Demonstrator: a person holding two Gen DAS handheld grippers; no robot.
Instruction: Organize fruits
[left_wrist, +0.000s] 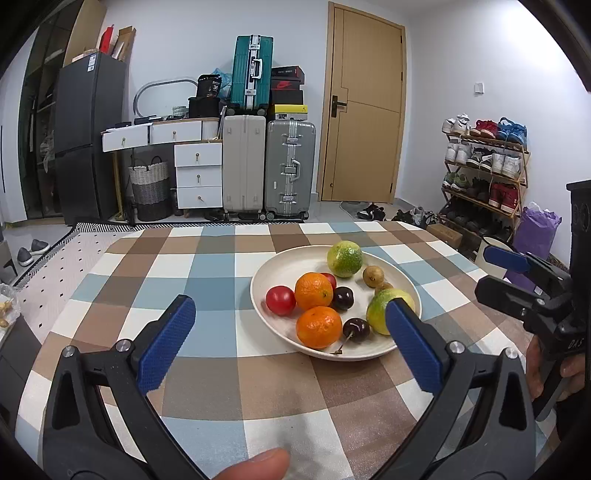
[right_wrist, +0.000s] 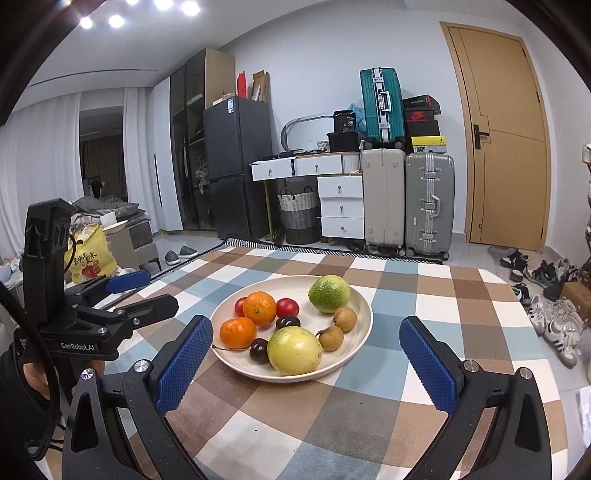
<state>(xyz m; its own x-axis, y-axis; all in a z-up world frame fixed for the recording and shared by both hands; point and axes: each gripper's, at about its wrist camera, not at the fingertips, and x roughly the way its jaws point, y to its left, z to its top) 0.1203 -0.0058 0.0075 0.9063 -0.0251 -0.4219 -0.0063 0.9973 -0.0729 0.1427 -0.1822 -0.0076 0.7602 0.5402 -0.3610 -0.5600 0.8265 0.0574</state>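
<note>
A cream plate (left_wrist: 280, 266) (right_wrist: 364, 306) sits on the checked tablecloth and holds mixed fruit: two oranges (left_wrist: 314, 290) (right_wrist: 259, 307), two red tomatoes (left_wrist: 280, 300) (right_wrist: 287, 307), dark cherries (left_wrist: 356, 329) (right_wrist: 259, 350), two green-yellow round fruits (left_wrist: 344, 258) (right_wrist: 294, 350) and small brown longans (left_wrist: 373, 276) (right_wrist: 345, 319). My left gripper (left_wrist: 291, 332) is open and empty just in front of the plate. My right gripper (right_wrist: 306, 354) is open and empty, its fingers either side of the plate's near edge. Each gripper shows at the edge of the other's view.
The checked table (left_wrist: 207, 280) (right_wrist: 413, 295) stands in a room with suitcases (left_wrist: 290, 168) (right_wrist: 428, 203), white drawers (left_wrist: 197, 177), a dark fridge (left_wrist: 88, 136), a wooden door (left_wrist: 364, 110) and a shoe rack (left_wrist: 484, 162). A thumb (left_wrist: 258, 463) shows at the bottom.
</note>
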